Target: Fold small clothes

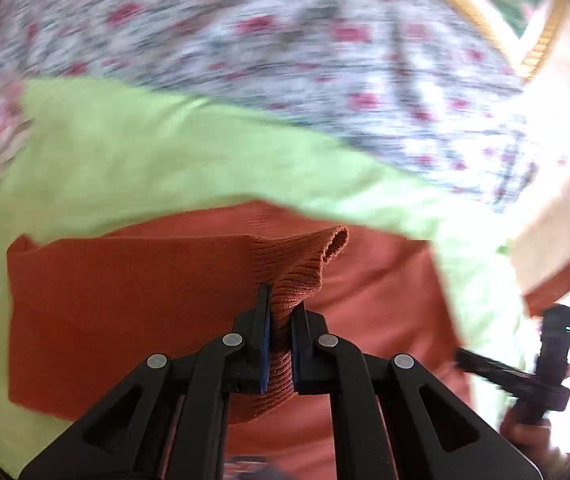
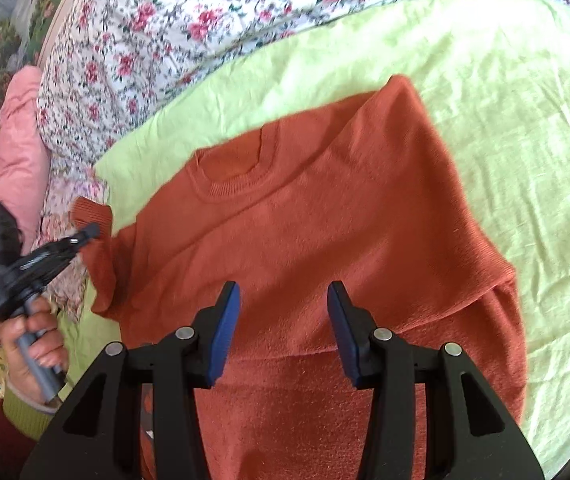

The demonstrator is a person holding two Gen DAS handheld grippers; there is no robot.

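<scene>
Left gripper [image 1: 279, 344] clamped on ribbed sleeve cuff [image 1: 309, 268], sleeve lifted off to left of sweater body

Sweater [image 2: 325, 232] lies flat on green sheet [image 2: 505, 120], collar [image 2: 233, 168] away from person, long axis running away from grippers; flowered bedcover [image 2: 157, 40] beyond

Right gripper [image 2: 284, 332] jaws wide apart, holding nothing, hovering over lower chest

Sleeve lies left of body, so fold likely goes rightward across chest; left gripper nearer
</scene>
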